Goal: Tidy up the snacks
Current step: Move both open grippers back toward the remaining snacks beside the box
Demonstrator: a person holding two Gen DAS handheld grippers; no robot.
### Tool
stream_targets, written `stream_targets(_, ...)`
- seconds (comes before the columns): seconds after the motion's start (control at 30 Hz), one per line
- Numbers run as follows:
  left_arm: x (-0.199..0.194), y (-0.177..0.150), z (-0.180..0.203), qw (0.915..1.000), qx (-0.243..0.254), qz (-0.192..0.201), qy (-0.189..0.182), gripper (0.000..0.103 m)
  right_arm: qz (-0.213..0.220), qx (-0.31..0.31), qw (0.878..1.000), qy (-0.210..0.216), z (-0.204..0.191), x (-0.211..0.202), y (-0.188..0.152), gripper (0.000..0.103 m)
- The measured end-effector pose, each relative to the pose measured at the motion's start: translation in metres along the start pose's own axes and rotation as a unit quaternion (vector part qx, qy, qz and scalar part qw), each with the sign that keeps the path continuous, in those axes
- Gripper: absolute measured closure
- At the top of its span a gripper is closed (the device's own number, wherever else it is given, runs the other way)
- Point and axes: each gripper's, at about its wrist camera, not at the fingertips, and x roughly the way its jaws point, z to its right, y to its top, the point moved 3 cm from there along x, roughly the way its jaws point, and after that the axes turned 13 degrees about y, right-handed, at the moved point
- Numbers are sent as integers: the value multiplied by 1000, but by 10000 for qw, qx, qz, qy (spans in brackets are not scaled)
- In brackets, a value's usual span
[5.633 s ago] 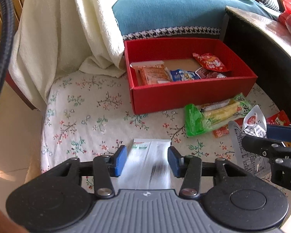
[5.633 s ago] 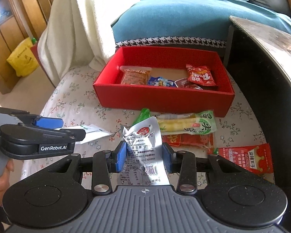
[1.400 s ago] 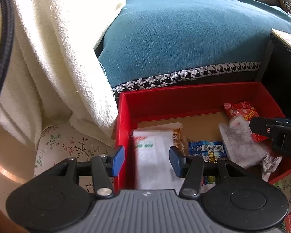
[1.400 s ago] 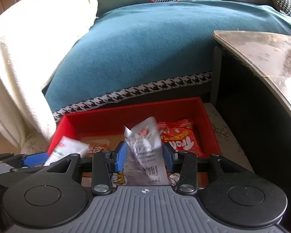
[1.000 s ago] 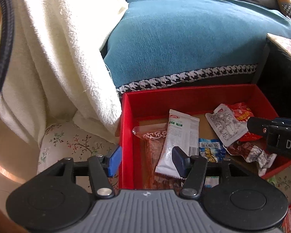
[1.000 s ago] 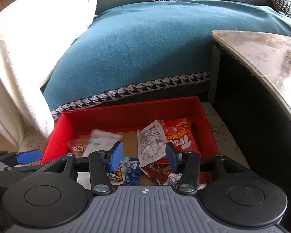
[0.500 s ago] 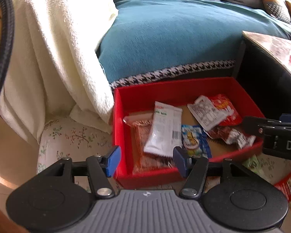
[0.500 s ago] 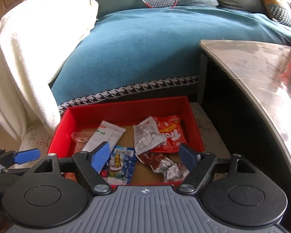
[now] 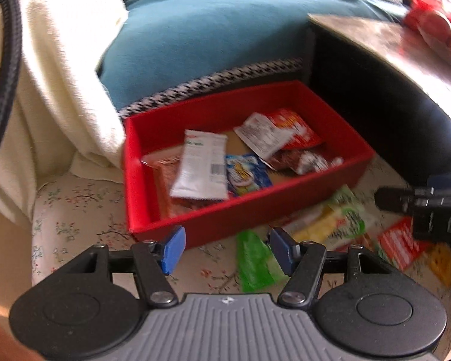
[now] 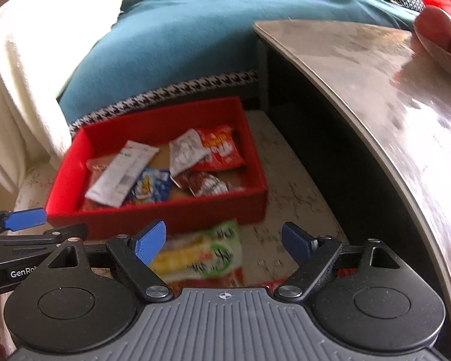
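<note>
Red box (image 9: 249, 219) at centre frame on floral-cloth seat (image 9: 75, 210), holding several snack packets: white packet (image 9: 201, 165) leaning over orange one, blue packet (image 9: 246, 174) beside it, red packet (image 9: 294, 129) toward the back. Green-and-yellow snack pack (image 9: 330, 225) lying outside, just in front of the box at lower right. Left tool (image 9: 225, 248) at bottom, jaws just been opening, nothing between. Right tool (image 10: 225, 242) spread wide, just been opening, empty above the green pack.
</note>
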Motion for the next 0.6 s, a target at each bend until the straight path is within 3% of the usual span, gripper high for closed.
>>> stream_targets(0.1, 4, -6, 12, 9994, 324, -49, -147, 47, 27, 74, 10000, 29, 2, -7, -8, 14)
stream_targets(0.33, 19, -10, 44, 9926, 754, -251, -918, 47, 30, 322, 9993, 188, 14, -14, -11, 14)
stream_targets(0.6, 42, 1, 75, 9826, 985, -374, -1531, 46, 7, 413, 9987, 302, 21, -15, -11, 14)
